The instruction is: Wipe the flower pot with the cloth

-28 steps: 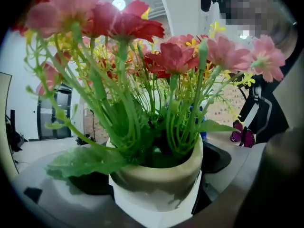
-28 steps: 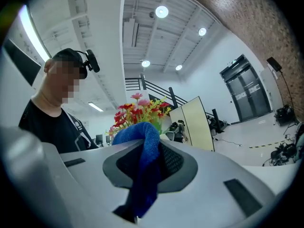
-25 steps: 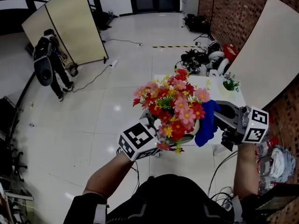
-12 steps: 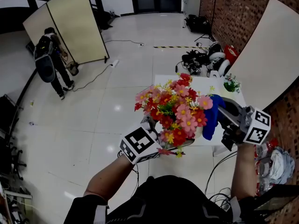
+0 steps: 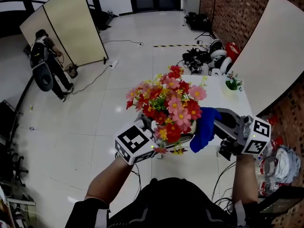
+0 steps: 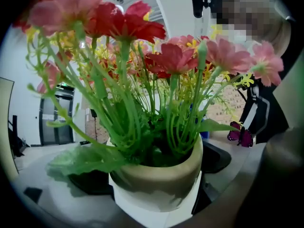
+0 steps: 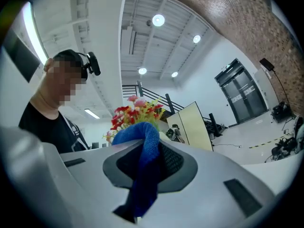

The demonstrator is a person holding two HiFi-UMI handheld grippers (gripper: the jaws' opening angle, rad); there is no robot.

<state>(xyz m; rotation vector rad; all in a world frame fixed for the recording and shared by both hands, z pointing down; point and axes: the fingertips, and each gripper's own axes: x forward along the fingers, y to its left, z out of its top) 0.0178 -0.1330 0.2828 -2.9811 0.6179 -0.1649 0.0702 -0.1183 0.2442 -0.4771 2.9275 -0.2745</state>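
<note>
A flower pot (image 6: 156,182), beige at the rim and white below, is clamped between the jaws of my left gripper (image 5: 142,139) and held up in the air. Red, pink and yellow artificial flowers (image 5: 164,106) fill it and hide most of the pot in the head view. My right gripper (image 5: 219,127) is shut on a blue cloth (image 5: 204,129), which hangs against the pot's right side. In the right gripper view the blue cloth (image 7: 142,160) bulges out between the jaws, with the flowers (image 7: 135,110) beyond it.
A white table (image 5: 223,96) lies below and ahead, with a small potted plant (image 5: 232,83) at its far right. Cables and gear (image 5: 199,56) lie on the floor beyond. A person (image 5: 45,65) stands by a folding screen (image 5: 71,25) far left. A brick wall (image 5: 237,13) runs along the right.
Both grippers and the pot shifted slightly left and down in the head view. The cloth moved lower along the pot's right side. The distant person stepped left.
</note>
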